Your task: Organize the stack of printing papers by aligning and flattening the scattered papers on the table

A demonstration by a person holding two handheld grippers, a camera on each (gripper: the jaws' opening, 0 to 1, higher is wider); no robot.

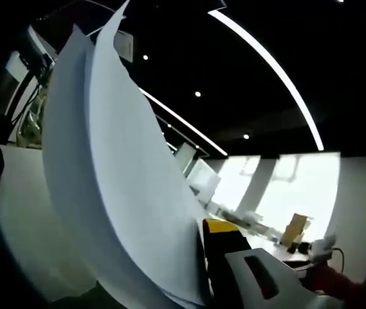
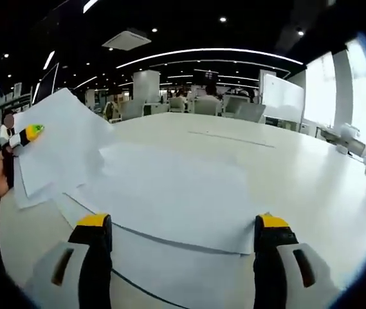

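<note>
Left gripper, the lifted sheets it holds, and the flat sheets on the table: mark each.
Left gripper (image 2: 25, 136): right gripper view, yellow fingertip.
Lifted sheets (image 2: 67, 138): right gripper view, middle.
Flat sheets (image 2: 170, 193): right gripper view, middle of top sheet.

Long strip lights (image 2: 208, 53) curve across the dark ceiling (image 2: 189, 19) at the top of the right gripper view, beside a square vent (image 2: 126, 39). Chairs (image 2: 203, 105) line the centre background, bright windows (image 2: 337, 77) fill the upper right, and a whiteboard (image 2: 283, 98) stands nearby.

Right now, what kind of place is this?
Probably an open-plan office or meeting area: a large white table, rows of chairs behind it, strip lights on a dark ceiling, and printing papers spread on the table.
</note>
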